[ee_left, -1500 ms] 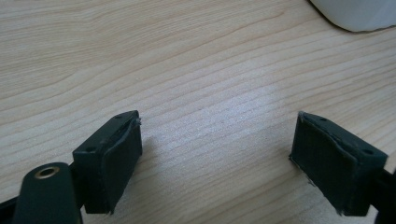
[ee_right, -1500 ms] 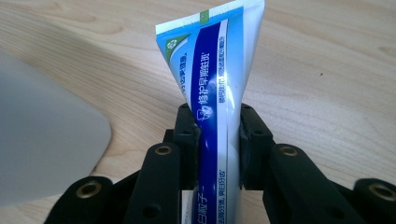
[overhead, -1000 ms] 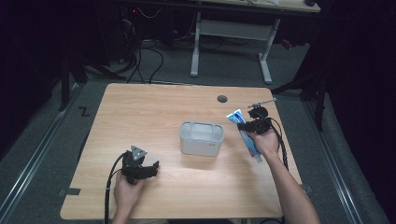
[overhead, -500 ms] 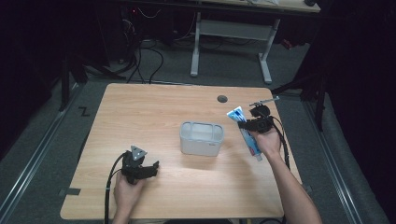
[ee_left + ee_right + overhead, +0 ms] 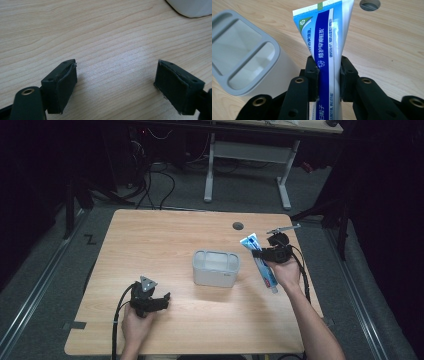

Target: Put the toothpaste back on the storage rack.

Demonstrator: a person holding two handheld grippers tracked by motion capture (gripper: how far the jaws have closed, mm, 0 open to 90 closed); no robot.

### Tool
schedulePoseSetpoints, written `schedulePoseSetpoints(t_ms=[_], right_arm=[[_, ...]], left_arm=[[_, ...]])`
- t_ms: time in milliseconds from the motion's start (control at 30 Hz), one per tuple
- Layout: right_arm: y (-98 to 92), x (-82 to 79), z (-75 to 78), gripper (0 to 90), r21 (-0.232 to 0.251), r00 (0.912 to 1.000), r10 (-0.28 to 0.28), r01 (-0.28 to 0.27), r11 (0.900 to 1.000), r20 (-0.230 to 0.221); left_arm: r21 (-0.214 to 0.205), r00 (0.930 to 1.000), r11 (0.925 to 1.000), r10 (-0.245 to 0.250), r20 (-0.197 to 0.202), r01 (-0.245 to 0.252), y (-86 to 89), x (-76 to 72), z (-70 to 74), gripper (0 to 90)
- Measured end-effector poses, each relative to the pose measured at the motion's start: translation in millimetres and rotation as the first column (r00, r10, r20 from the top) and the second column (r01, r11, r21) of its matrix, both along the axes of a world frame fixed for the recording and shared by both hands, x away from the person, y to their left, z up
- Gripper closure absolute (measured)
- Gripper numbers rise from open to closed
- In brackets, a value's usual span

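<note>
Blue-and-white toothpaste tube (image 5: pixel 328 45) clamped between right gripper (image 5: pixel 329 75) jaws, just beside grey plastic holder (image 5: pixel 239 53); left gripper (image 5: pixel 117 82) spread, empty.

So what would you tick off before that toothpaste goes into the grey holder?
1. Grip: right tool shut on the blue and white toothpaste tube, pads on both sides: ok.
2. Tube's cap end, below the hand in the high view: cannot tell whether it is capped.
3. Pale grey plastic holder with two compartments upright, openings facing up: ok.
4. Compartments free: look empty in the right gripper view: ok.
5. Tube above an opening: it is beside the holder, not over it: not ok.
6. Left tool open, resting apart on the light wooden table: ok.
</note>
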State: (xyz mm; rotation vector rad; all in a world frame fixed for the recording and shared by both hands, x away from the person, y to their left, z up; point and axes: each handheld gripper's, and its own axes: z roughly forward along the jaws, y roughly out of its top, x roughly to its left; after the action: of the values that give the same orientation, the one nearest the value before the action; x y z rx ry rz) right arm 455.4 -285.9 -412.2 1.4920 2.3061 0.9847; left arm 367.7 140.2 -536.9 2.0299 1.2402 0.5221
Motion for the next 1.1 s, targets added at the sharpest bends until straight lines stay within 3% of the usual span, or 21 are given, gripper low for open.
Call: schedulePoseSetpoints(t_ms=[400, 1100], right_arm=[[3.6, -7.3, 6.3, 73.4, 0.005, 0.9986, 0.031, -0.031, 0.9995, 0.043], [11.3, -24.1, 37.4, 73.2, 0.0, 0.988, 0.074, -0.075, 0.9972, 0.135]], left_arm=[[0.001, 1.0, 1.0, -0.002, -0.002, 0.002, -0.4, 0.1, 0.1, 18.3], [0.001, 1.0, 1.0, -0.006, -0.002, 0.006, -0.3, 0.0, 0.1, 18.2]])
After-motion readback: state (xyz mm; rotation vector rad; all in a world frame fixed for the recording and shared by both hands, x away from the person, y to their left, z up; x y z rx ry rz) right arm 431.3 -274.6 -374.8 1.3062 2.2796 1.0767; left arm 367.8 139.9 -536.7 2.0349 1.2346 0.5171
